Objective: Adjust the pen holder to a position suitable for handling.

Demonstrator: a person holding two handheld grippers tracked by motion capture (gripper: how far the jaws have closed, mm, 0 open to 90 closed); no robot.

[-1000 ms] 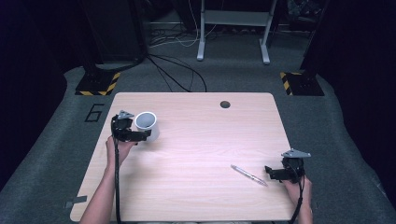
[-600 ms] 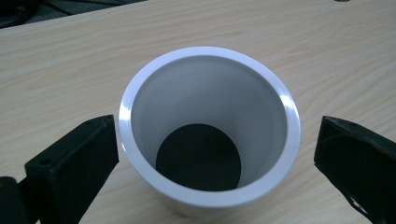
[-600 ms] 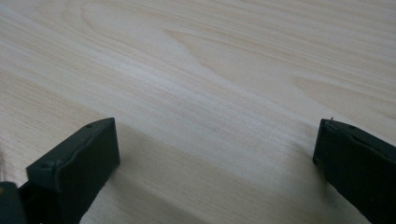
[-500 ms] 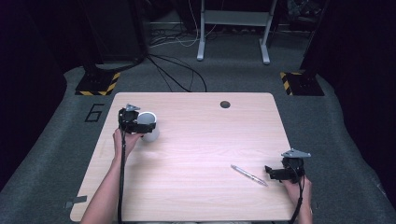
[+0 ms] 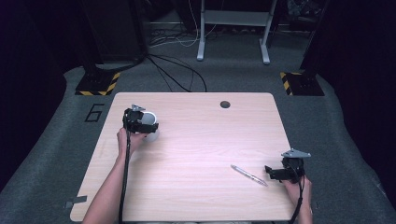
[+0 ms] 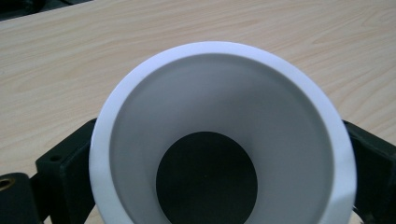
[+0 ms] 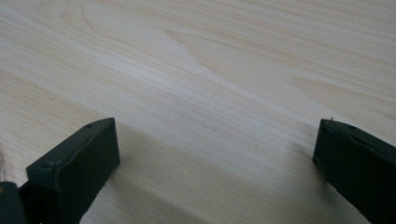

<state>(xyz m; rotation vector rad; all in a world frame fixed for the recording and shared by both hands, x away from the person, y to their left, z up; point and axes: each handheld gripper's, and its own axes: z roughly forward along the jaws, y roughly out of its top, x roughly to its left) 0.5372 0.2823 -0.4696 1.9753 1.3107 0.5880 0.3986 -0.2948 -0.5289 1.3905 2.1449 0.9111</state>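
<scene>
A white cup (image 5: pixel 150 123) is at the table's left side, and my left gripper (image 5: pixel 140 122) is shut on it. In the left gripper view the cup (image 6: pixel 219 88) turns its open mouth toward the camera, with a black jaw pressed on either side of it and the left gripper (image 6: pixel 217 149) around its body. A silver pen (image 5: pixel 249 175) lies flat near the front right. My right gripper (image 5: pixel 273 171) rests just right of the pen's tip, open. In the right gripper view the right gripper (image 7: pixel 215 140) has bare wood between its jaws.
The light wooden table (image 5: pixel 201 140) has a dark round hole (image 5: pixel 225 104) near its far edge. Beyond the table are floor cables, a metal stand (image 5: pixel 233 28) and striped blocks (image 5: pixel 98 84). A "6" (image 5: pixel 95 112) is marked on the floor at left.
My left gripper has shifted slightly toward the far side and to the right with the cup in it. The right gripper and the pen have stayed put.
</scene>
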